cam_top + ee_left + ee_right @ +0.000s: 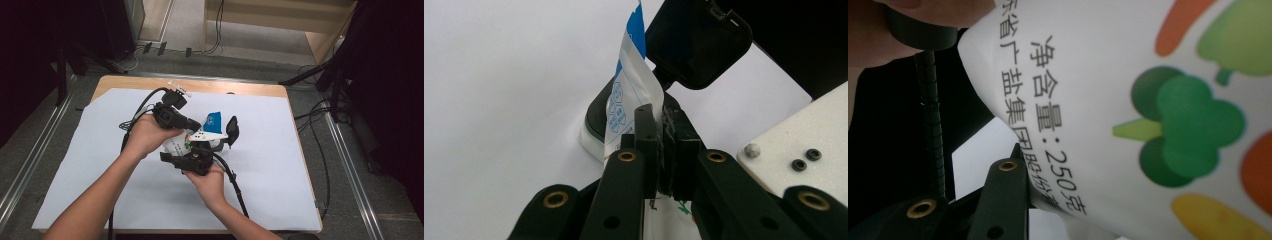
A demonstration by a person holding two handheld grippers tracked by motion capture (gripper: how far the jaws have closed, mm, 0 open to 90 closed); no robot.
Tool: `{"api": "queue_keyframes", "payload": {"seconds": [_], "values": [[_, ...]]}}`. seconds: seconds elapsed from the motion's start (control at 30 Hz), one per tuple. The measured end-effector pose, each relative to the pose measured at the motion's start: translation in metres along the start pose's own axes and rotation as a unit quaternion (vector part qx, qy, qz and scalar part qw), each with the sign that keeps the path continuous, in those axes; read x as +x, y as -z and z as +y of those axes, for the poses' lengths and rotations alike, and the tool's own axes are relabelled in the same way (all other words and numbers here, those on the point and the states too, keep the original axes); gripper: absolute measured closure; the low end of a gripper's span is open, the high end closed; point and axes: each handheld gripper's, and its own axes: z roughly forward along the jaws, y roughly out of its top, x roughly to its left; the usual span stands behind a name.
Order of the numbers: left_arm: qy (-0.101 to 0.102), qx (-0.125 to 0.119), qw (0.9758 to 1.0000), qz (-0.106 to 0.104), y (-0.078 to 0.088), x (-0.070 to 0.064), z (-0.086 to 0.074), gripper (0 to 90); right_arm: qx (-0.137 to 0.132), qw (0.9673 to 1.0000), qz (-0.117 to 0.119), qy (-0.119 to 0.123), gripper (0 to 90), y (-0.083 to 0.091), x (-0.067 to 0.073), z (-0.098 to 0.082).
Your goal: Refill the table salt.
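Note:
A white salt bag point(176, 144) printed with vegetables and a blue top point(213, 121) hangs between both grippers above the white sheet. In the left gripper view my left gripper point(663, 125) is shut on the bag's point(628, 85) crumpled edge below the blue strip. My right gripper point(194, 148) comes from the near side, and its one visible finger point(1005, 195) presses against the bag's point(1128, 110) printed side; the other finger is hidden. Under the bag stands a black container point(594, 117) with a white rim, and its black lid point(696, 42) is flipped up.
A white sheet point(280, 165) covers the wooden table point(240, 89). Cables trail from both grippers toward the near edge. Dark stands and floor cables point(320, 120) lie off the table's right side, with metal rails along both sides.

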Motion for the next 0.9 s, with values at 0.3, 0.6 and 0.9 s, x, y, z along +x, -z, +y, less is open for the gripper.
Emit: {"api": "queue_keyframes", "payload": {"seconds": [0.3,0.6,0.9], "values": [[-0.002,-0.003,1.0,-0.001,0.0024,0.0014,0.0018,86.8,0.0,1.0,0.005,-0.002,66.3,0.0009,-0.0007,0.0019],[-0.001,-0.003,1.0,-0.002,0.0013,-0.0002,0.0024,86.7,-0.004,1.0,0.0,-0.002,66.7,0.0018,-0.0011,0.0022],[-0.004,0.003,1.0,0.003,0.0016,0.0006,0.004,87.1,-0.003,1.0,0.004,-0.005,66.9,0.0015,-0.0017,0.0021]]}}
